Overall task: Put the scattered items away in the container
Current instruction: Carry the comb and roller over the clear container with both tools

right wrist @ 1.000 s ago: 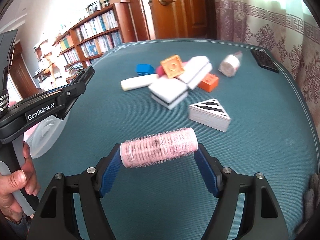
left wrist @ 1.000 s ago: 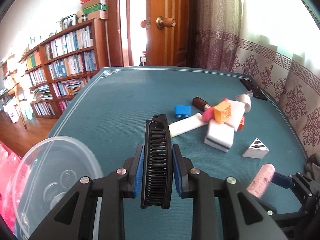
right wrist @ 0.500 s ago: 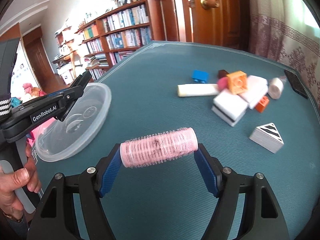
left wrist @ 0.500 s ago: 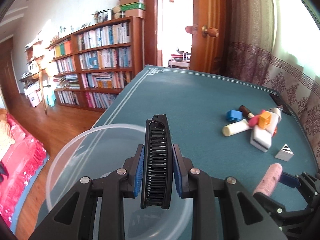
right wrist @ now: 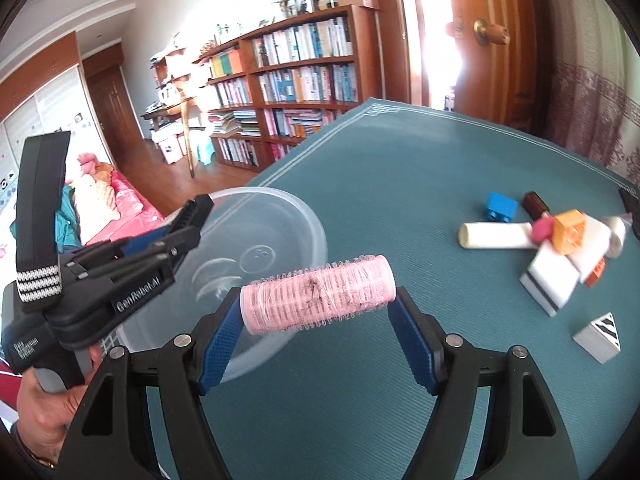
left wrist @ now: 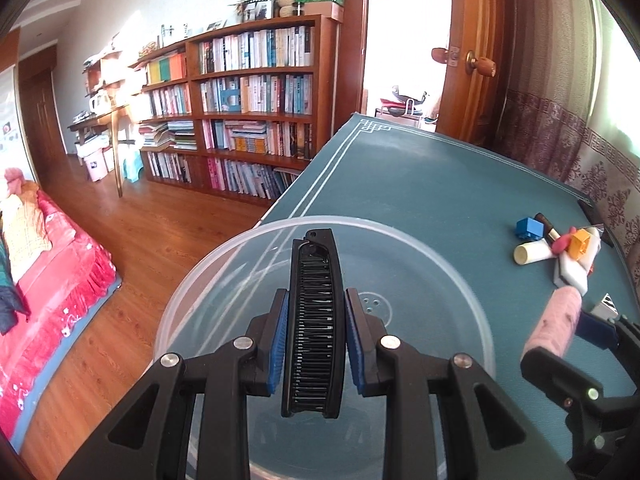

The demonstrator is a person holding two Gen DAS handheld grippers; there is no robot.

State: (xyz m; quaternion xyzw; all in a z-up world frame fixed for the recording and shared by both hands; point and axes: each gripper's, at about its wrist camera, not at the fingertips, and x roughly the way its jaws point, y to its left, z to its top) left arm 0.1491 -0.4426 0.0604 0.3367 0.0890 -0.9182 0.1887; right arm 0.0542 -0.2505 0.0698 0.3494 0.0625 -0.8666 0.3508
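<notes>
Over the clear plastic container (left wrist: 460, 276) at the near-left edge of the teal counter (left wrist: 420, 184), the left gripper (left wrist: 313, 332) pinches a black folding comb (left wrist: 314, 320) upright between its blue pads — the comb hangs above the container's open mouth. Beside it, the right gripper (right wrist: 318, 304) clamps a pink hair roller (right wrist: 318, 294) end to end, held crosswise just past the container's rim (right wrist: 316, 224). Well apart, toward the far right of the counter, lies the scattered pile — a blue brick (right wrist: 501, 207), an orange brick (right wrist: 570, 229), a white tube (right wrist: 496, 235), white sponges (right wrist: 554, 276) — with a striped triangular block (right wrist: 599, 336) nearer. A hand (right wrist: 44, 412) grips the left handle.
</notes>
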